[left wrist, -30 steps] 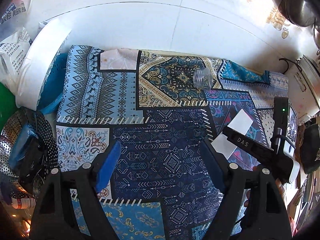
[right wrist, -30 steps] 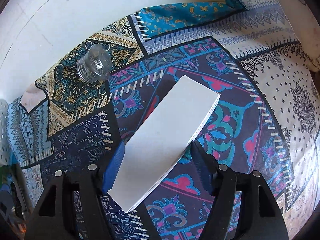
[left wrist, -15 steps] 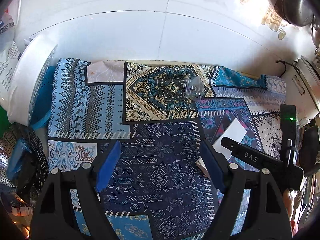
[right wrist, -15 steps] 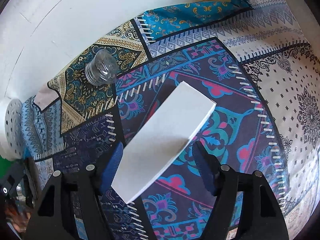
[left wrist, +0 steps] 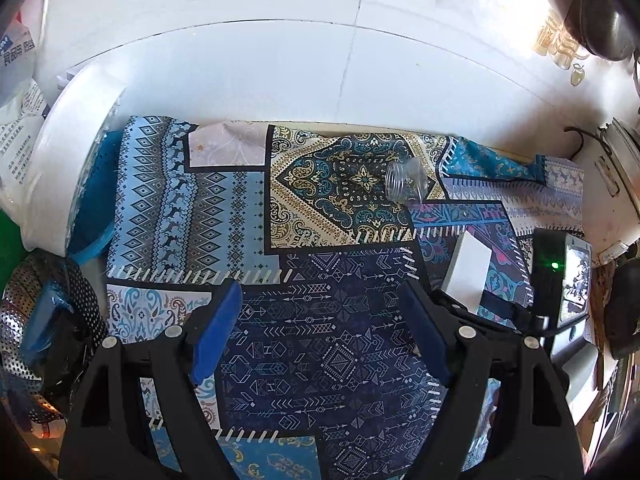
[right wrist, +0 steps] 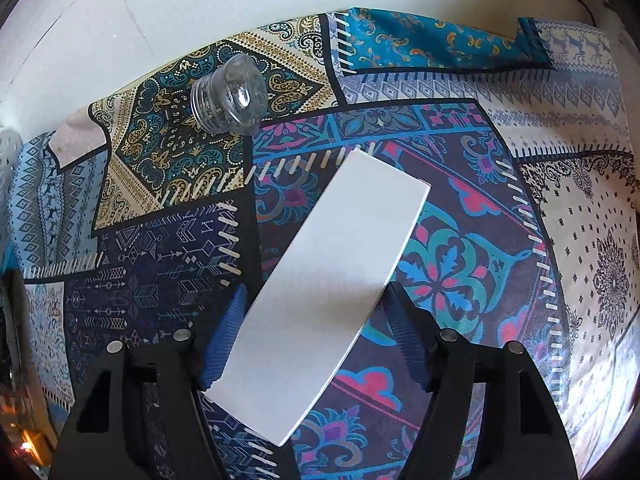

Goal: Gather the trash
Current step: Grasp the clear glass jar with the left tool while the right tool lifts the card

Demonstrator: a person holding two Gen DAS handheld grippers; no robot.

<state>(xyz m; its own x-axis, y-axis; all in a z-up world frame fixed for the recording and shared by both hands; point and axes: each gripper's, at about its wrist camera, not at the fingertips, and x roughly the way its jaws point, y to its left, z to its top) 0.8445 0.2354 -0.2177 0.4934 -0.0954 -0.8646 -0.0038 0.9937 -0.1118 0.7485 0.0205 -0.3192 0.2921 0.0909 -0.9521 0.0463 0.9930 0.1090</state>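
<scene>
White card (right wrist: 320, 292) between closing right gripper (right wrist: 314, 336) pads, left gripper (left wrist: 320, 332) spread, empty, clear jar (right wrist: 228, 96) lying empty

both wrist cams looked steeply down at the patchwork cloth (left wrist: 192, 200), right one closer, sharing the white card (right wrist: 332, 288) and clear jar (left wrist: 404, 182)

White card (right wrist: 324, 292) now straighter and rolled clockwise between the closing right gripper (right wrist: 316, 340) fingers.

The left gripper (left wrist: 320, 336) fills the lower part of its frame, pointing steeply down, blue pads wide apart and empty. The right gripper (right wrist: 314, 338) also points steeply down, jaws closing around a white card (right wrist: 332, 280).
</scene>
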